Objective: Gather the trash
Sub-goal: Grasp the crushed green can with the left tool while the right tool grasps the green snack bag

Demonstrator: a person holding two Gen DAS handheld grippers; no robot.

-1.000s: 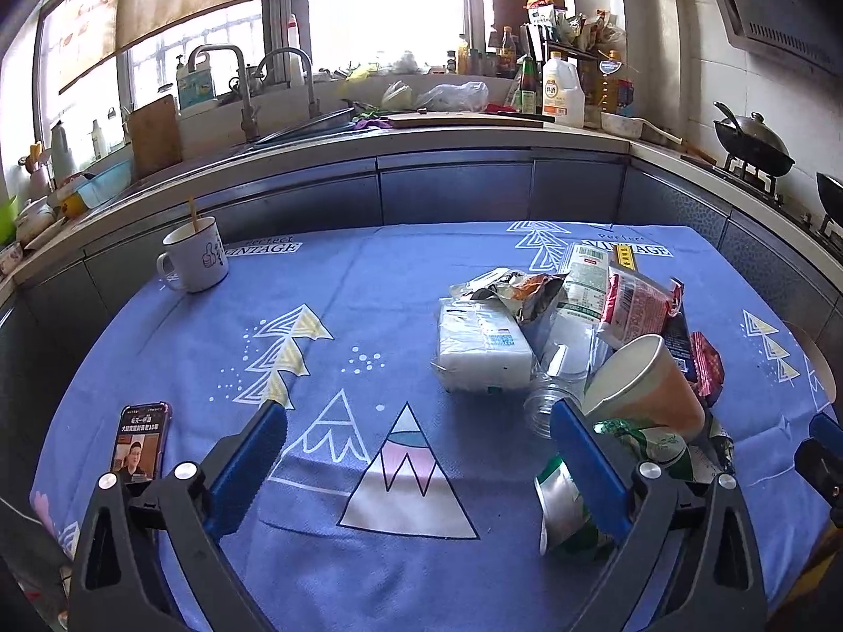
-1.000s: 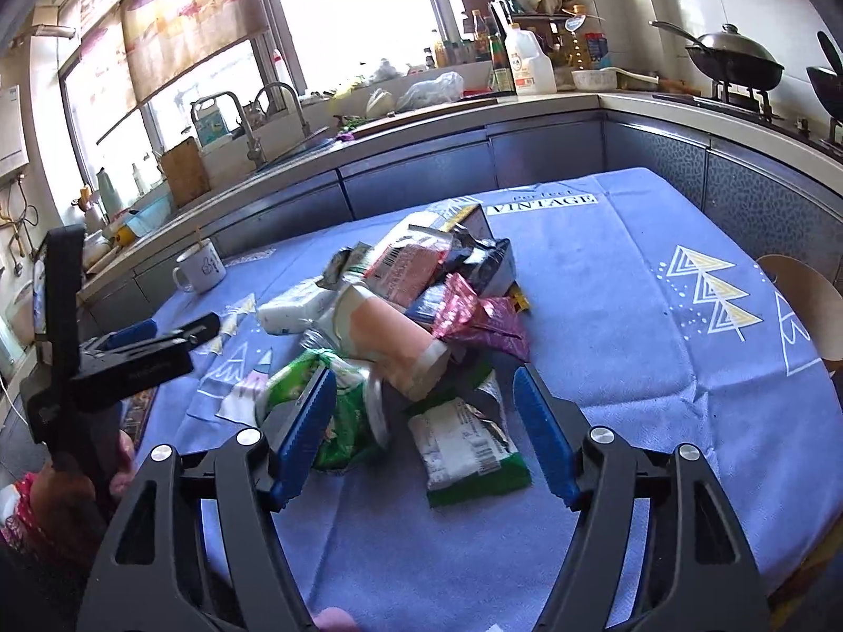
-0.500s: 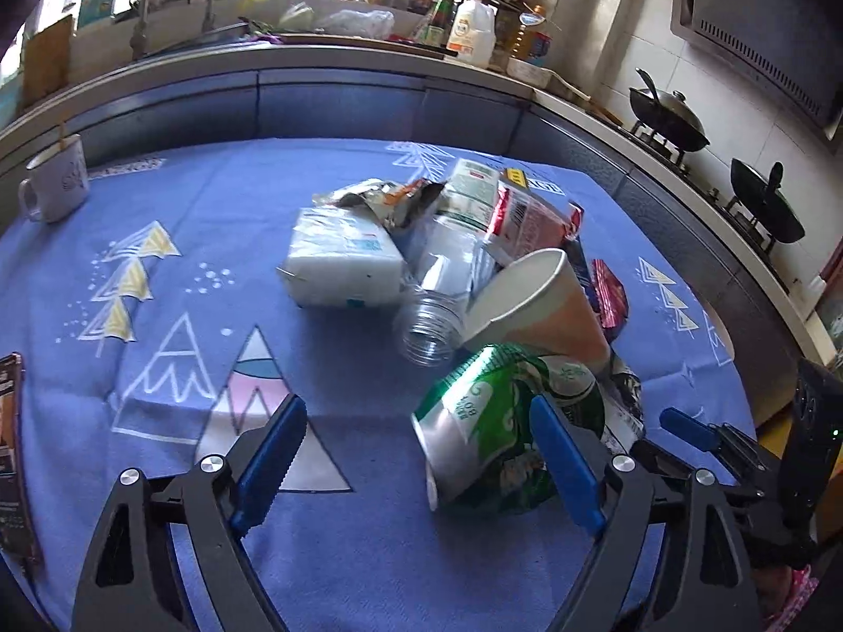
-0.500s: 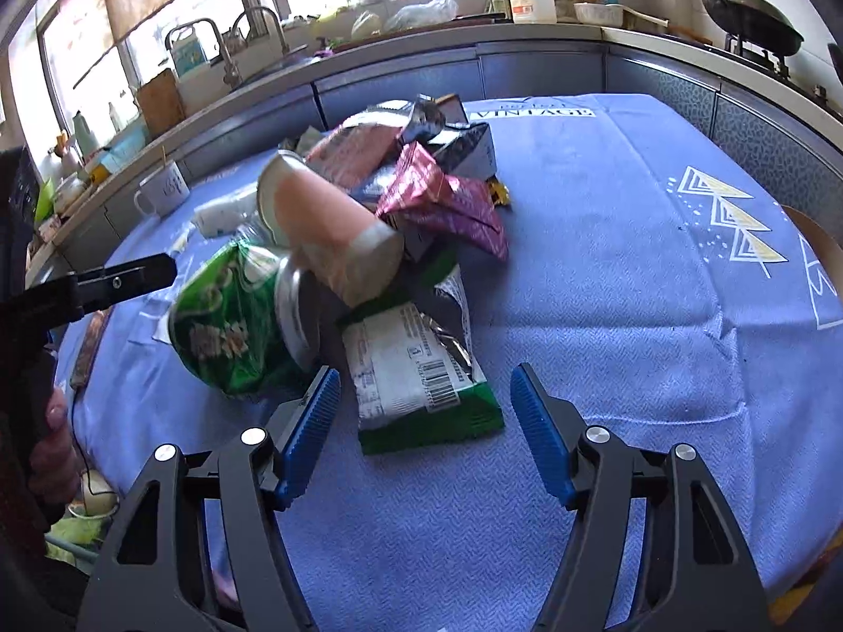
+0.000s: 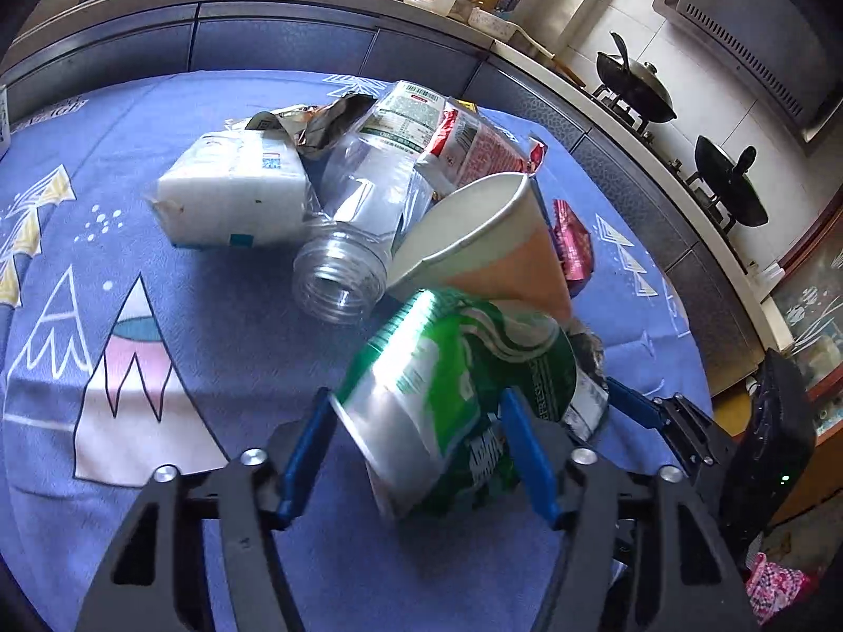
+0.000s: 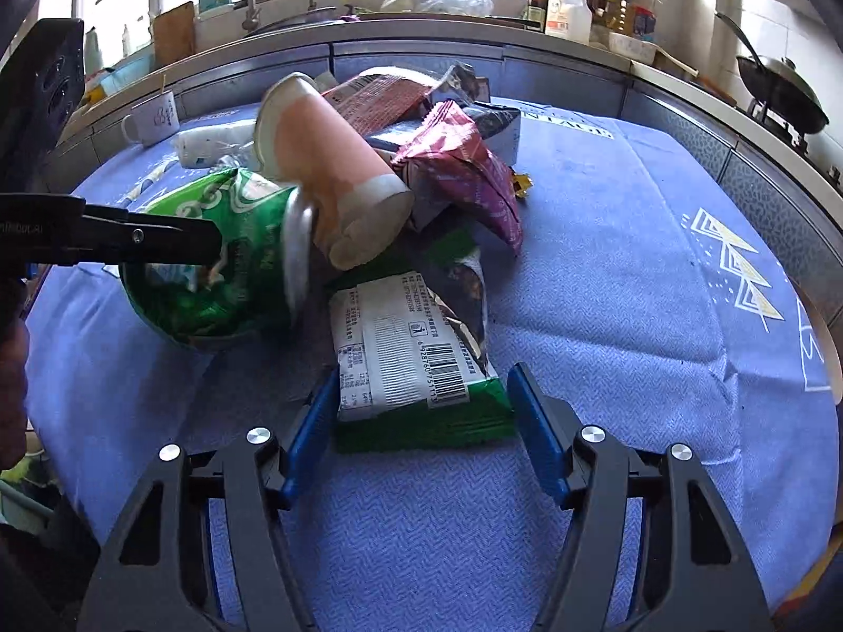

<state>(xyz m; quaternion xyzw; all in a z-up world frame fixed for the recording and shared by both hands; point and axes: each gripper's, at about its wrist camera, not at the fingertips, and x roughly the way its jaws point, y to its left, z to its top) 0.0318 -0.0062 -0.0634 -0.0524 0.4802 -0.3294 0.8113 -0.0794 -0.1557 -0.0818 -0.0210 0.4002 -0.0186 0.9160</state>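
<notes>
The surface (image 6: 606, 242) is covered in blue cloth printed with white, yellow and pink triangular mountain shapes. A green can (image 5: 458, 368) with white swirls and a bare silver end is seen between the blue pads of the black left claw (image 5: 416, 447). A paper cup (image 5: 490, 247), white inside and peach outside, is shown behind it. A green-edged white wrapper (image 6: 411, 363) carries a black barcode between the blue-padded right claw (image 6: 421, 421). A magenta packet (image 6: 463, 168) is patterned with pale dots.

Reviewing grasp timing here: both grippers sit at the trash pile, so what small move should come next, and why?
Probably finish closing the left gripper on the green can: its jaws are closing and the can already lies between them. The right gripper, also closing, brackets the green snack packet.
</notes>
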